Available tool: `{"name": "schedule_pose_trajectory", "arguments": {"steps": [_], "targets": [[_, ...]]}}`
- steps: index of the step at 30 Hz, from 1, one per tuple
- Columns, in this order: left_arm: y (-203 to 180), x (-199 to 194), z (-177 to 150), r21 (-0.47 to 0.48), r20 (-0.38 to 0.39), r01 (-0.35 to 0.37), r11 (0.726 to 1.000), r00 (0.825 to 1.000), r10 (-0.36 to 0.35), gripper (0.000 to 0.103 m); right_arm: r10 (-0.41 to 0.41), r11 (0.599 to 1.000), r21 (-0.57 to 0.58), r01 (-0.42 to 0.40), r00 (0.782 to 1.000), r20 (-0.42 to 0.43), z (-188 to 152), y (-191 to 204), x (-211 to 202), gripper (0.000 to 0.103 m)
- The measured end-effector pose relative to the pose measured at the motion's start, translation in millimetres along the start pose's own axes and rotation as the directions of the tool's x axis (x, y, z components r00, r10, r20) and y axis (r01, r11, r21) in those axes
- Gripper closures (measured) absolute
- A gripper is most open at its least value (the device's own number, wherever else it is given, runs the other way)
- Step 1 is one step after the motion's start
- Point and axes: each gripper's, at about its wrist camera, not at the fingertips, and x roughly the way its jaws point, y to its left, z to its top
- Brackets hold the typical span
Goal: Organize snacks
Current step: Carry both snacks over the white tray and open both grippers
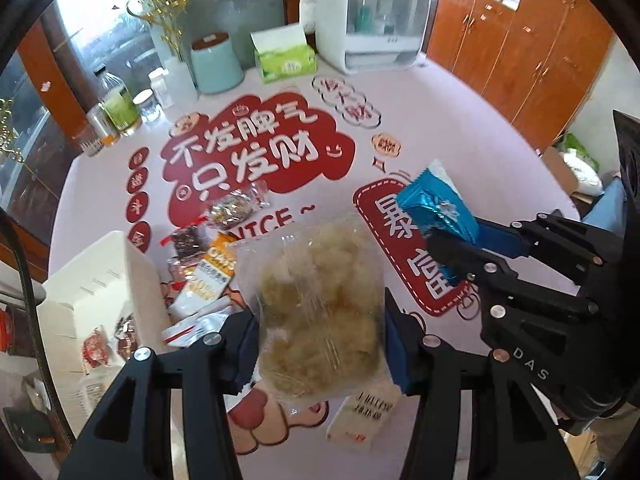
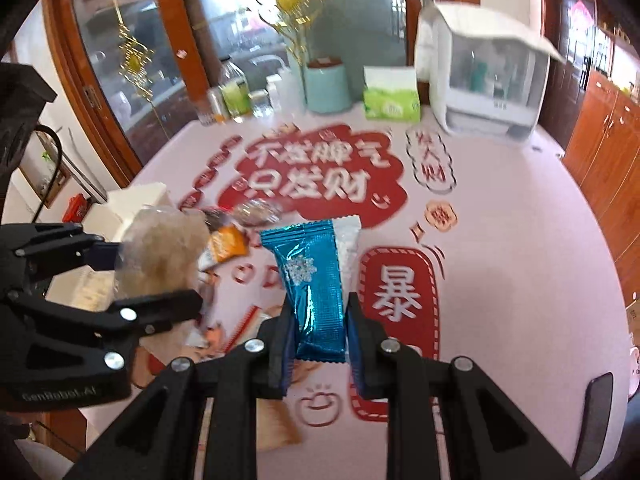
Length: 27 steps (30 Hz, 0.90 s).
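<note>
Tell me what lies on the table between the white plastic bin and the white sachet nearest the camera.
In the left wrist view, a heap of small snack packets lies between the white plastic bin and the white sachet.

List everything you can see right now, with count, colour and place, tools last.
clear bag: 1, pale yellow snack inside, in left tool
blue packet: 1, shiny blue with snowflake, in right tool
loose snacks: several, mixed orange, white, brown, on table beside bin
bin: 1, white, table's left edge, a few red packets inside
white packet: 1, on table below clear bag
tissue box: 1, green, far side of table
canister: 1, mint green, left of tissue box
cabinet: 1, white, clear front, far side of table
bottles and jars: several, far left
table: 1, pink cloth, red prints
left tool: 1, black, shut on clear bag
right tool: 1, black, shut on blue packet
</note>
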Motion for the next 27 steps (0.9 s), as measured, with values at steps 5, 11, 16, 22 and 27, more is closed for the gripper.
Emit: {"name": "schedule_pose_trajectory", "arguments": {"steps": [5, 11, 16, 22, 27], "targets": [[32, -44, -25, 0.006, 0.047, -0.011, 1.000, 0.999, 0.010, 0.052, 0.027, 0.999, -0.026, -0.025, 0.997, 0.068, 8, 51, -30, 0.081], [85, -82, -59, -0.022, 0.070, -0.066, 0.998, 0.995, 0.067, 0.052, 0.096, 0.994, -0.071, -0.089, 0.989, 0.111, 14, 122, -51, 0.081], [139, -102, -88, -0.078, 0.070, -0.118, 0.990, 0.990, 0.123, 0.052, 0.146, 0.986, -0.102, -0.135, 0.983, 0.110, 15, 173, -55, 0.080], [187, -112, -111, -0.101, 0.091, -0.227, 0.969, 0.967, 0.236, 0.052, 0.166, 0.978, -0.143, -0.155, 0.983, 0.073, 15, 231, -47, 0.080], [218, -107, -121, -0.096, 0.086, -0.314, 0.944, 0.943, 0.322, 0.052, 0.153, 0.975, -0.164, -0.148, 0.988, 0.017, 19, 271, -33, 0.080]]}}
